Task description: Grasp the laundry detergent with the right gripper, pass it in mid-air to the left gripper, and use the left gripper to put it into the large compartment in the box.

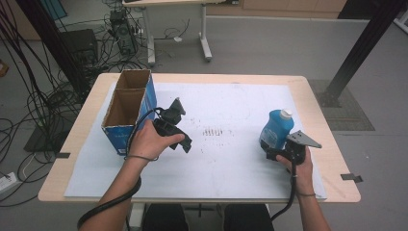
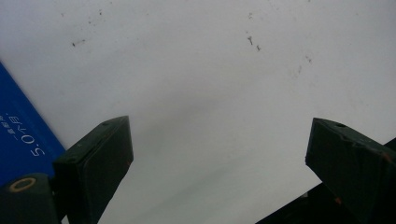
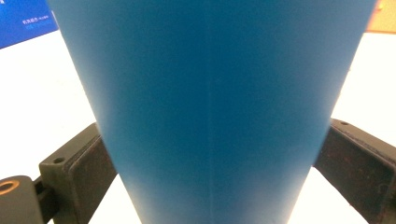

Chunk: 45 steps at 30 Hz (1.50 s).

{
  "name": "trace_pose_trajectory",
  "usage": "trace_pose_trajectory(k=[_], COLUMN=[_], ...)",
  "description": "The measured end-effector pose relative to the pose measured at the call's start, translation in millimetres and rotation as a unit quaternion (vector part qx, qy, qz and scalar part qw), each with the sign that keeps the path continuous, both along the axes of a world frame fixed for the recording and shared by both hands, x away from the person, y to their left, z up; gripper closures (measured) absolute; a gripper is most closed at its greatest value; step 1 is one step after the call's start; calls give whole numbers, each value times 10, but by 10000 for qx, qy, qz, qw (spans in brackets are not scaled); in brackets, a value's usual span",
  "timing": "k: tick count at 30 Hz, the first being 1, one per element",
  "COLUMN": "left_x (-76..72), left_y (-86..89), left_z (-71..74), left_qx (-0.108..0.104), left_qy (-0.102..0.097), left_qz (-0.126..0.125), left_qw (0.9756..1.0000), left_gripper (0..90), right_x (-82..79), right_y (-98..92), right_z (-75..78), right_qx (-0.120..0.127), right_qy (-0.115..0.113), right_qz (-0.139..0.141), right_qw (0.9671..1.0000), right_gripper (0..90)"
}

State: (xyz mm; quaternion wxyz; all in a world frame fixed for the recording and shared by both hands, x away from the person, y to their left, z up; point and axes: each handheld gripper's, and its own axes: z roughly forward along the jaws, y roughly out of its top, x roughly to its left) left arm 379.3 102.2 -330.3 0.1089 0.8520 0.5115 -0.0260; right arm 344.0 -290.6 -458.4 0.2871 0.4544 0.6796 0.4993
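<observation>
Risk sits mostly with the right gripper (image 1: pixel 278 153): its jaws are pressed against both sides of the blue bottle (image 1: pixel 276 129), low on the body, while the white cap (image 1: pixel 286 114) rides well above the grip, so the load is top-heavy. The bottle is at the right side of the white sheet (image 1: pixel 231 178), tilted left; I can't tell from the high view whether its base touches the sheet or has just cleared it. The wall looks smooth and tapered in the right gripper view, so a light squeeze could let it slide down or pivot. The left gripper (image 1: pixel 179 126) is spread wide with nothing in it, just beside the open cardboard box (image 1: pixel 129 111). If the bottle goes to that box, the long carry could swing it, and the divider or rim could catch the base and tip it.
</observation>
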Motion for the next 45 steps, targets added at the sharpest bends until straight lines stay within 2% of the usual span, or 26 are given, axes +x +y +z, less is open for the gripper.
trace_pose_trajectory(k=[28,45], left_x=[-3,-11], left_y=[-27,-22], left_z=[-11,-13], left_qx=[-24,-43], left_qy=[8,-2], left_qz=[-18,-9], left_qw=[10000,10000], left_gripper=[80,81], right_x=[8,20], right_y=[9,44], right_z=[-6,-11], right_qx=[29,64], right_qy=[20,-33], right_qz=[-7,14], right_qw=[10000,10000], right_gripper=[43,185])
